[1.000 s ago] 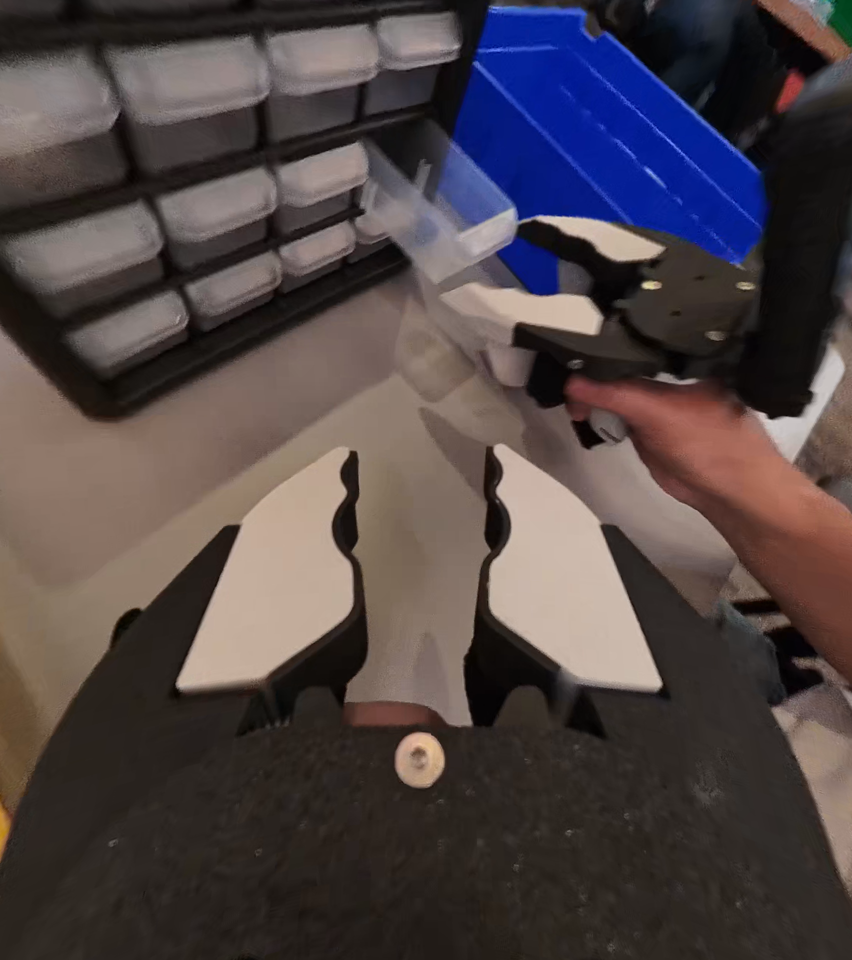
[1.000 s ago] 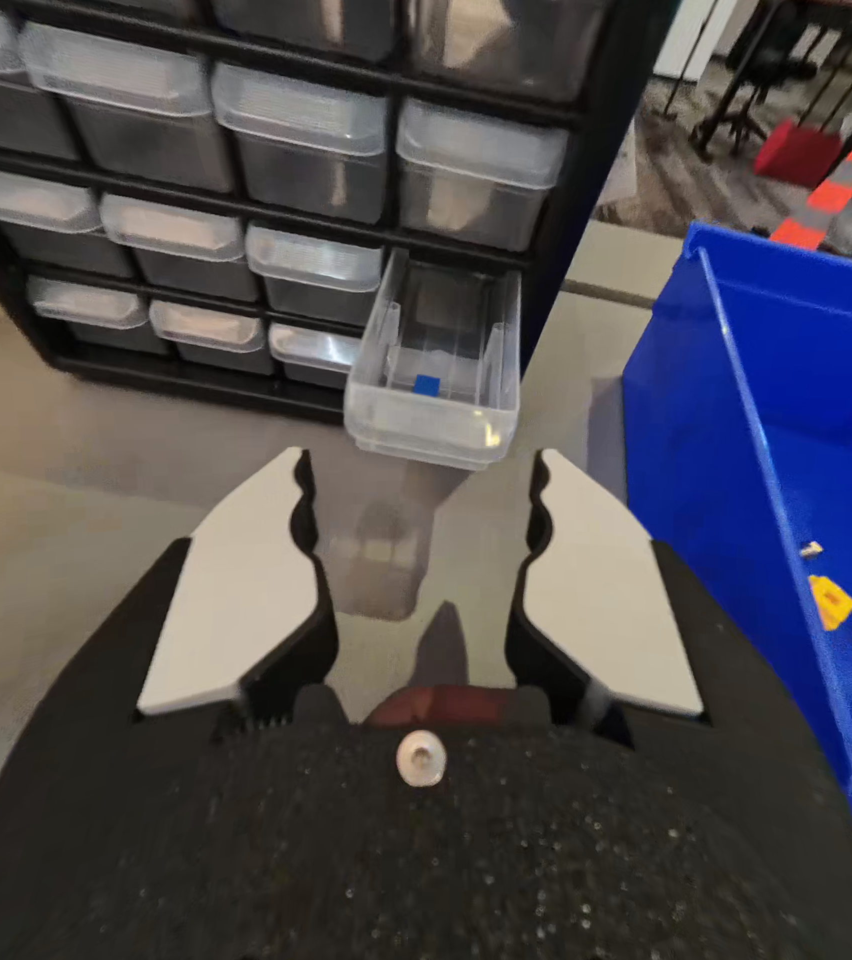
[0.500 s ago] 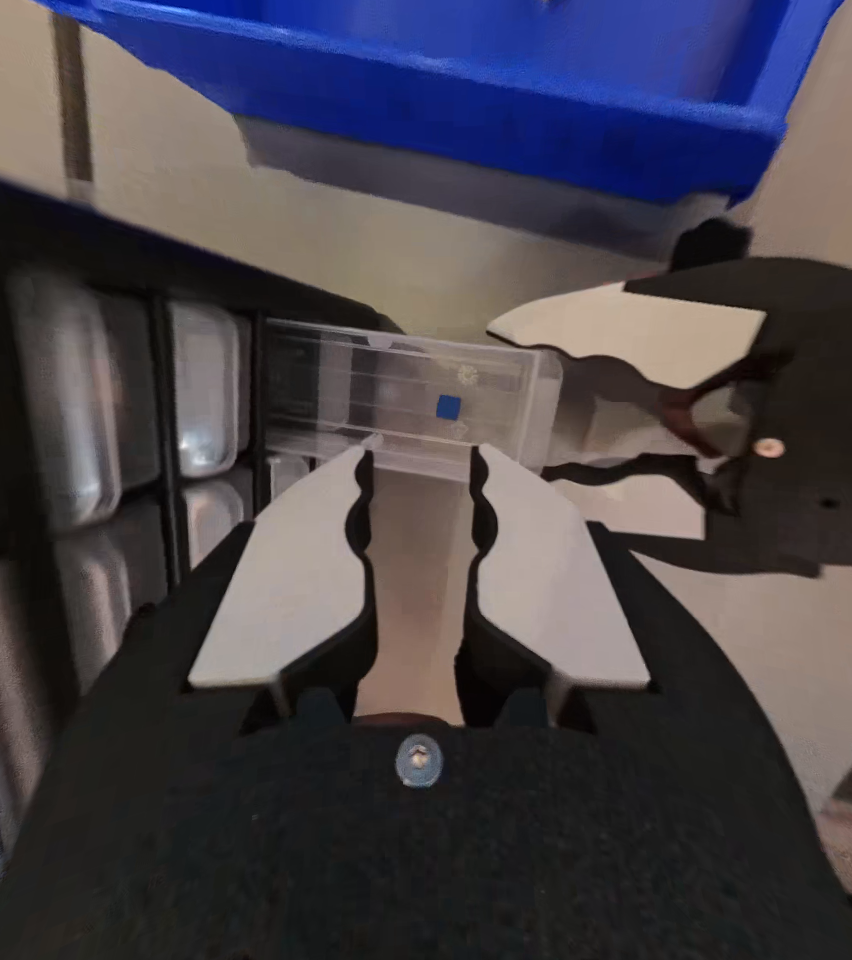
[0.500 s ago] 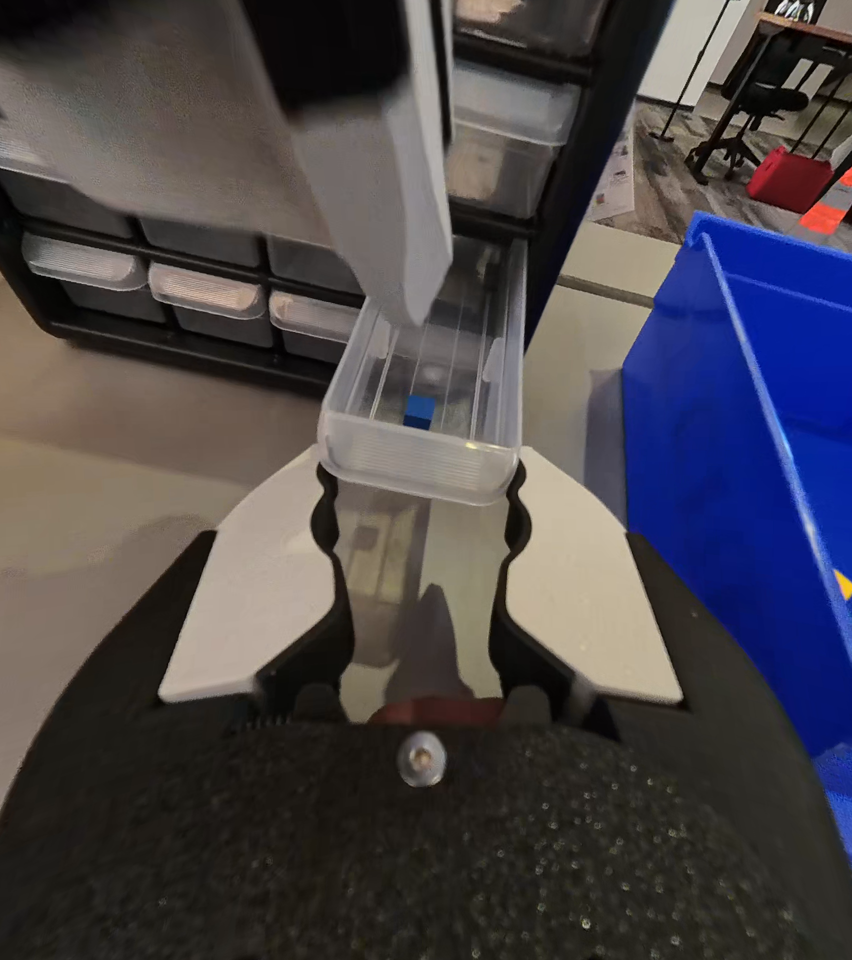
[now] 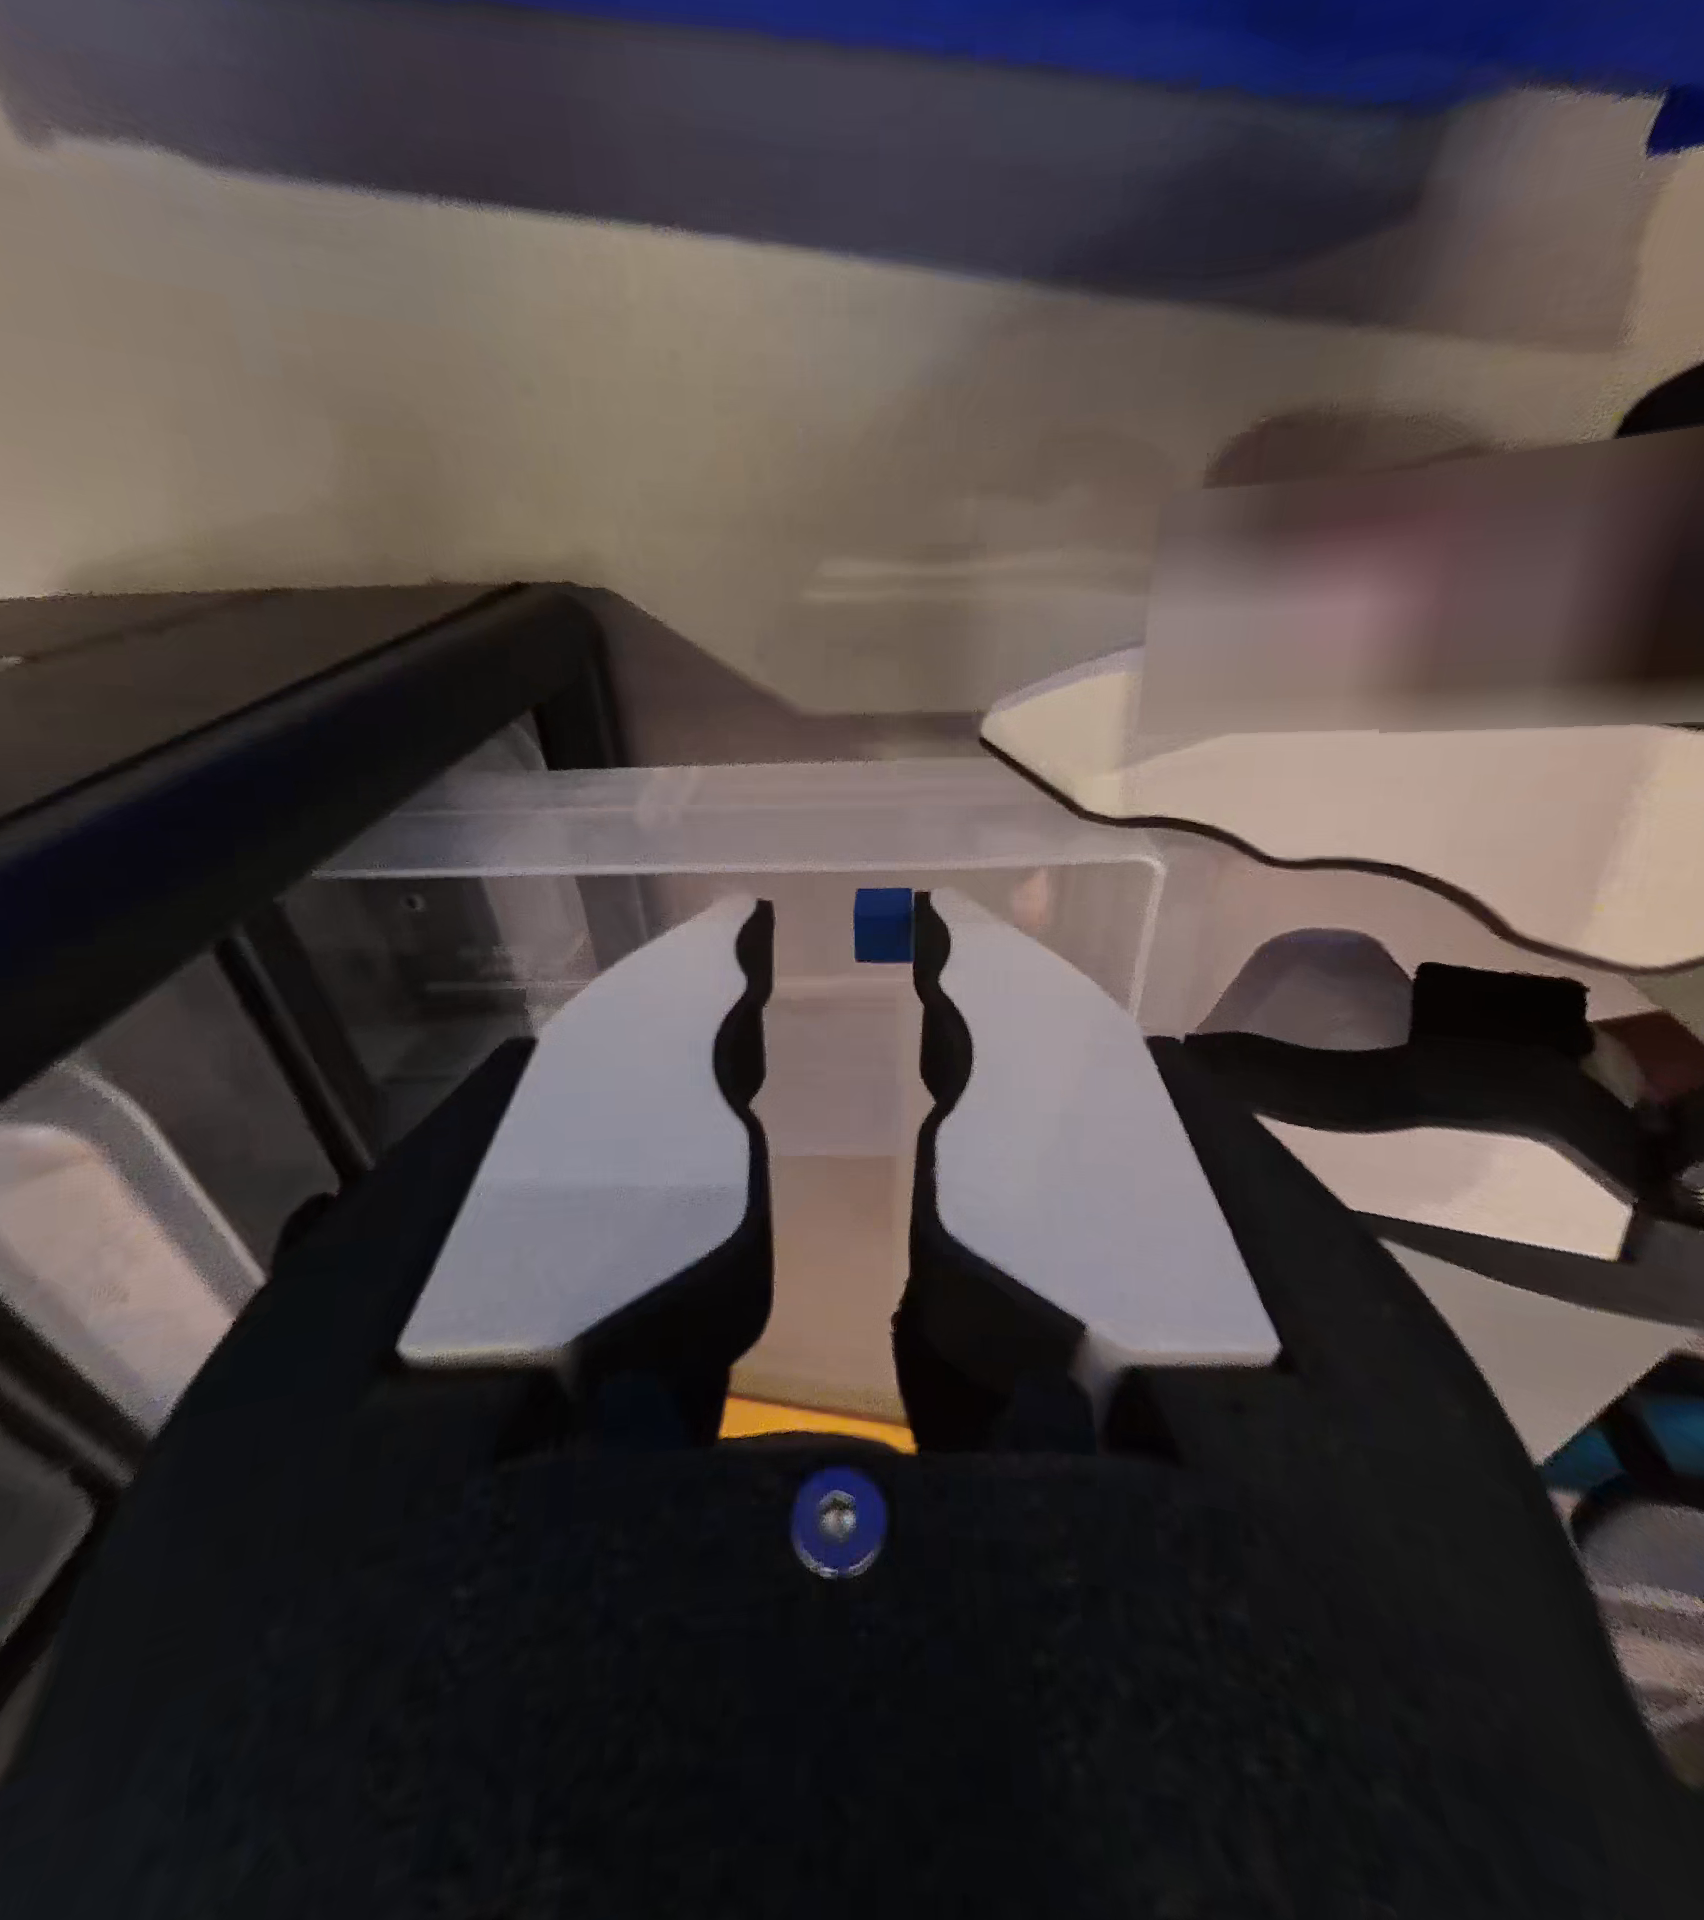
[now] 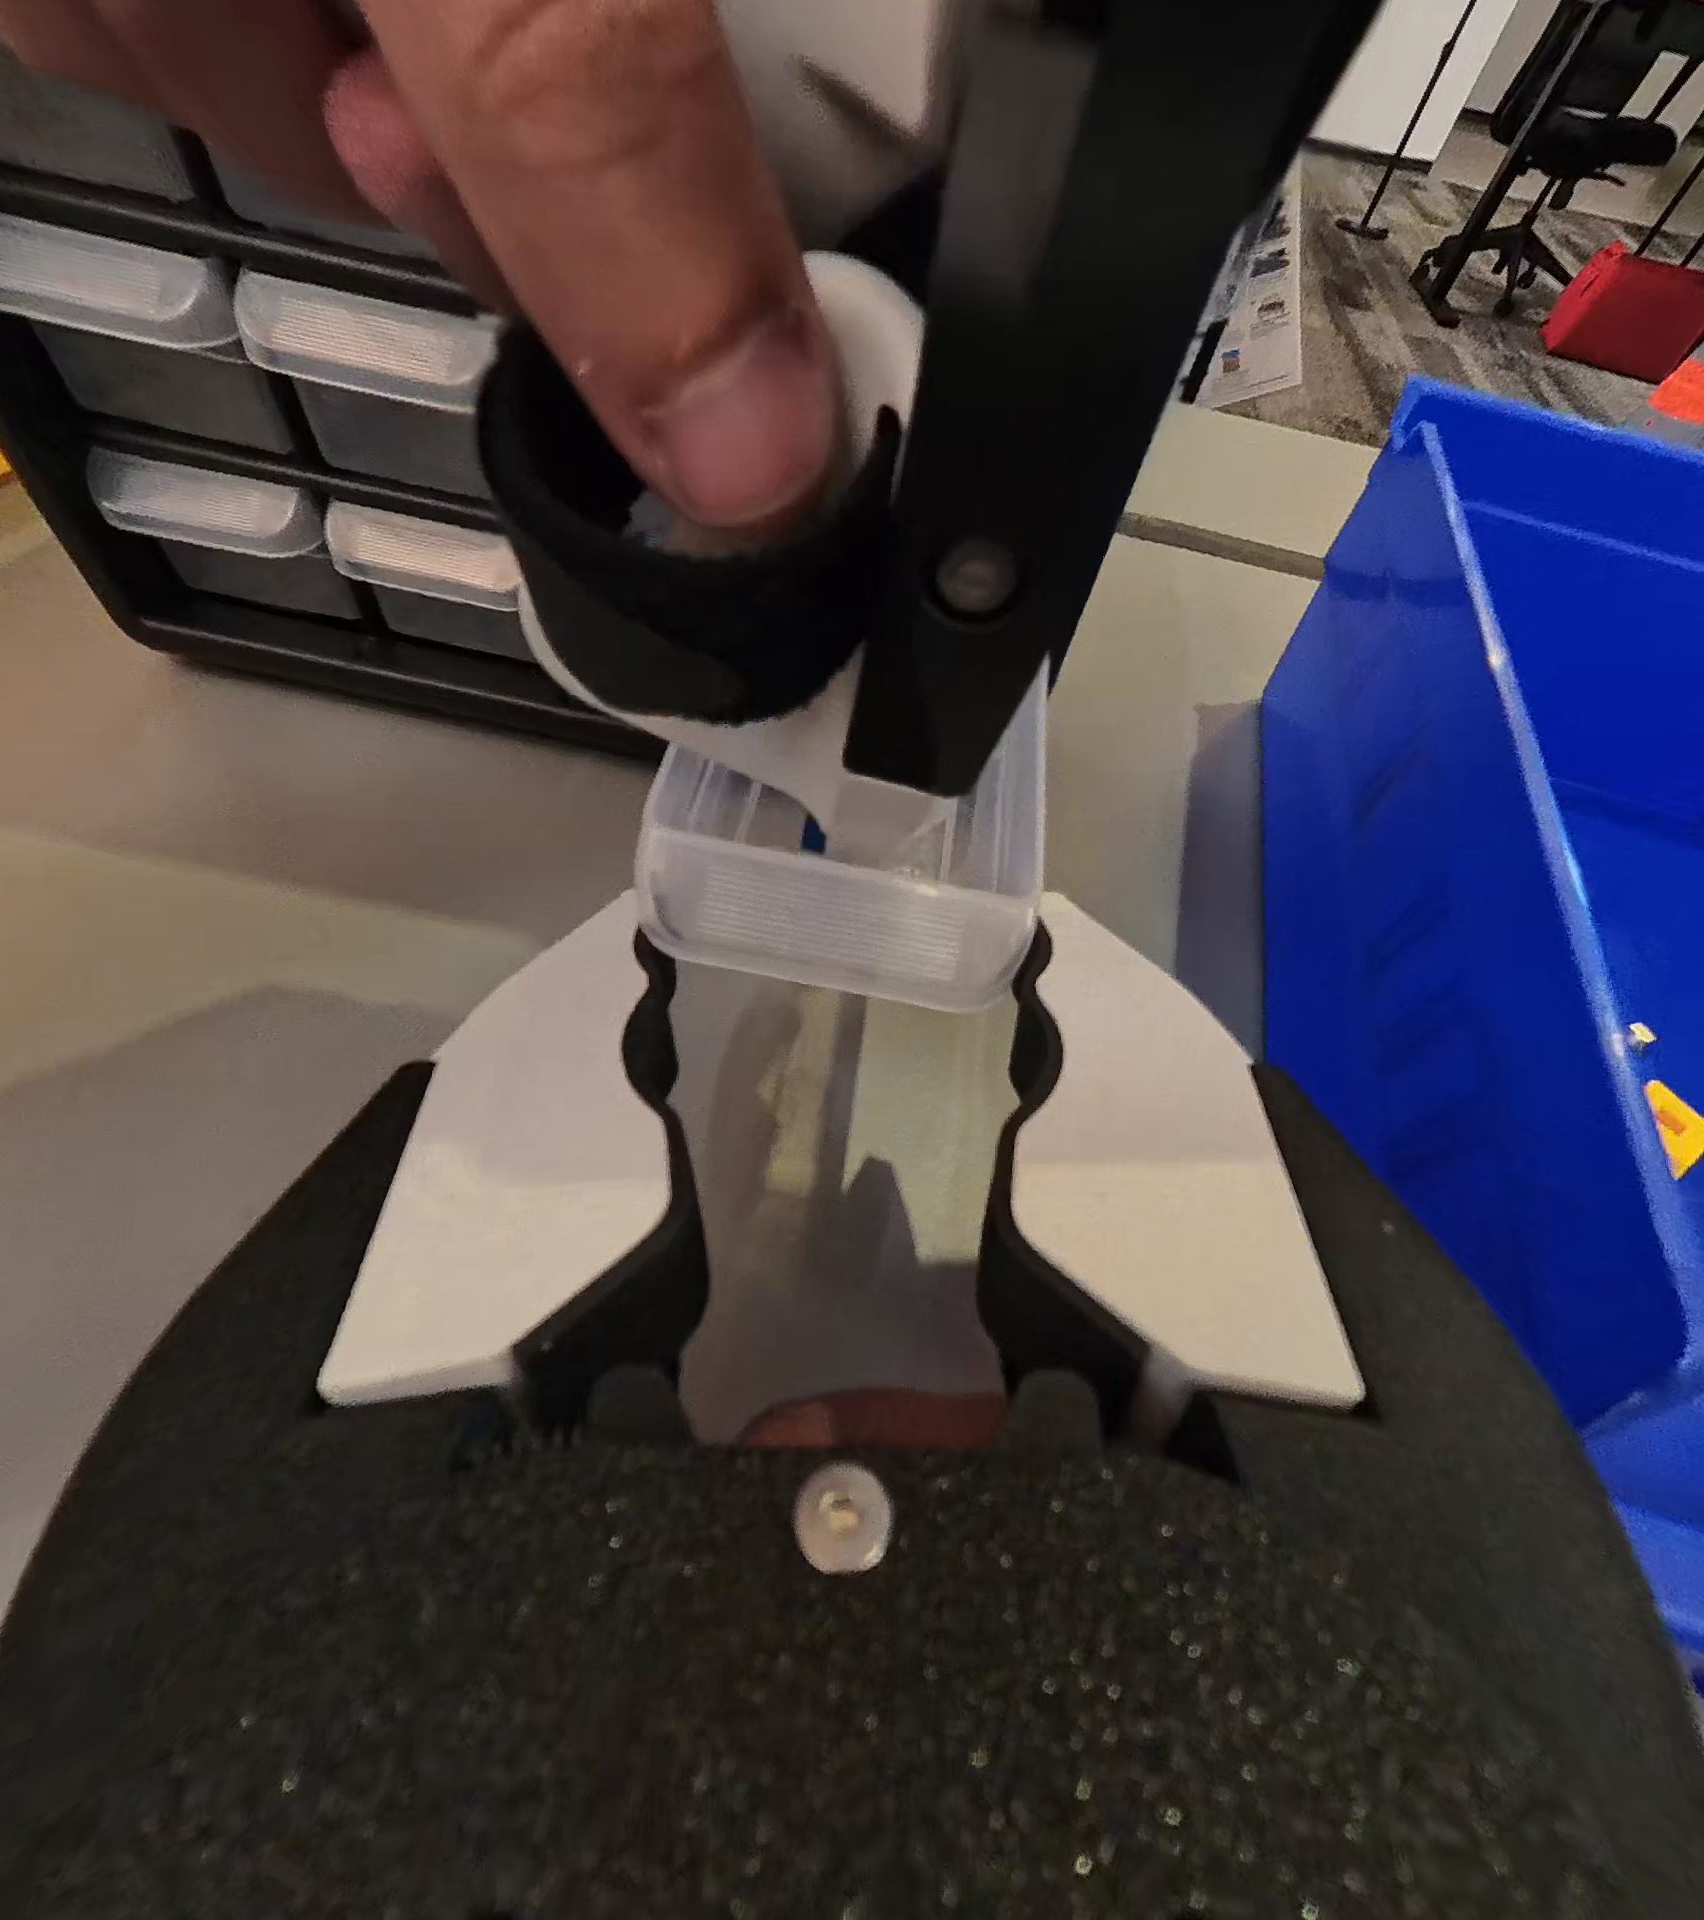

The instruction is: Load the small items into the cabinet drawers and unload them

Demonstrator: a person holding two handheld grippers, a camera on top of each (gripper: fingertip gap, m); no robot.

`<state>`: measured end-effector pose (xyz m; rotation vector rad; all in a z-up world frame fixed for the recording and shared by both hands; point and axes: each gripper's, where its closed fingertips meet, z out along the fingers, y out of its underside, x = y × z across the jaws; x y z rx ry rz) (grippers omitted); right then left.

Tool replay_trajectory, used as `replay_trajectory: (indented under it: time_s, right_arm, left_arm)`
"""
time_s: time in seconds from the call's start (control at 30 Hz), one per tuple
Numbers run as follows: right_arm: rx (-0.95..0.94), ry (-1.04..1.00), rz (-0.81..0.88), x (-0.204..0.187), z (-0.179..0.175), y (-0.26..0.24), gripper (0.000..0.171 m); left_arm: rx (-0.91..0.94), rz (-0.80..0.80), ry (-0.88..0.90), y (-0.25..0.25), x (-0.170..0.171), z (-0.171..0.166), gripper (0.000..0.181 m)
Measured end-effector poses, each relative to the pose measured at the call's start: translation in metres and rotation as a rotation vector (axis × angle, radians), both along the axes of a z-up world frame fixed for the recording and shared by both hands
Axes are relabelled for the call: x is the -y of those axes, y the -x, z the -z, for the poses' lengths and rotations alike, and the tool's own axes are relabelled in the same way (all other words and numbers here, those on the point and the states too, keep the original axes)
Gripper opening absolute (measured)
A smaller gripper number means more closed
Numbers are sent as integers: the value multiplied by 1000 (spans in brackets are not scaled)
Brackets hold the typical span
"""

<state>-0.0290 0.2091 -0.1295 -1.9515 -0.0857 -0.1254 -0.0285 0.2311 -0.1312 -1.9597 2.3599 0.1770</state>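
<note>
Grey table (image 6: 152, 935), blue bin (image 6: 1554, 935) alongside. Right gripper (image 6: 835, 951) pinching drawer (image 6: 827, 925) front. Left gripper (image 5: 840, 920) reaching in, narrowly parted, nearing cube (image 5: 879, 923). Probably light, rigid, slippery; gripping flat sides.

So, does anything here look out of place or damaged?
Nothing looks damaged or spilled. One clear plastic drawer is pulled out of the black cabinet, its front between the right gripper fingers. The left gripper reaches in, open, beside a small blue cube. This fits unloading.
</note>
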Motion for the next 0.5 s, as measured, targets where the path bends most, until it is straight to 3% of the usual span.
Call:
replay_trajectory:
  time_s: [0.13, 0.33, 0.5]
  right_arm:
    - [6, 15, 1, 1, 2, -1, 63]
    - [7, 18, -1, 0, 3, -2, 63]
    - [8, 18, -3, -7, 1, -4, 63]
  left_arm:
    - [-27, -24, 49, 0, 1, 3, 11]
    - [28, -17, 57, -1, 2, -4, 11]
    - [371, -82, 148, -2, 11, -60, 11]
